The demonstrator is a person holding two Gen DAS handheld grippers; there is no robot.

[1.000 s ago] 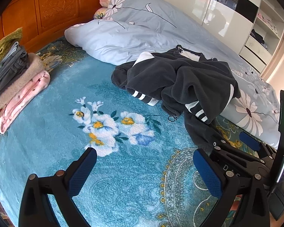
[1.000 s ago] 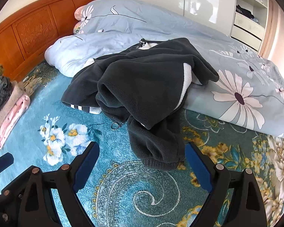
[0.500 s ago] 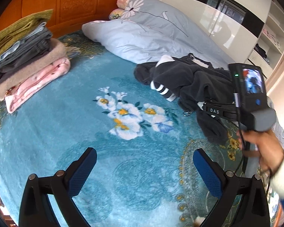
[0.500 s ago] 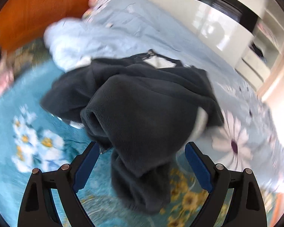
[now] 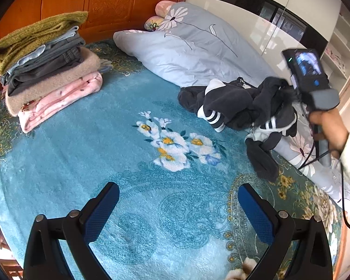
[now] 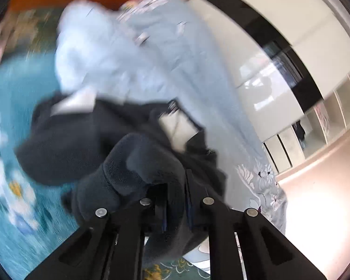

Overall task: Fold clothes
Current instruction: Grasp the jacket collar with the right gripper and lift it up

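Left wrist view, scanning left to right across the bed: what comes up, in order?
Stack of folded clothes → white flower print on the teal blanket → dark fleece jacket → right hand-held gripper, shut on the jacket.

The blanket [image 5: 86, 163] was teal, with a bunch of white, yellow and blue flowers [image 5: 175, 144] in the middle and gold scrolls at its edge. The jacket [image 5: 240, 102] was dark grey with white stripes, and the quilt [image 5: 193, 53] was pale blue with white daisies. In the stack [image 5: 44, 67] the layers were olive green, light blue, grey, beige and pink, before an orange-brown headboard [image 5: 109, 0].
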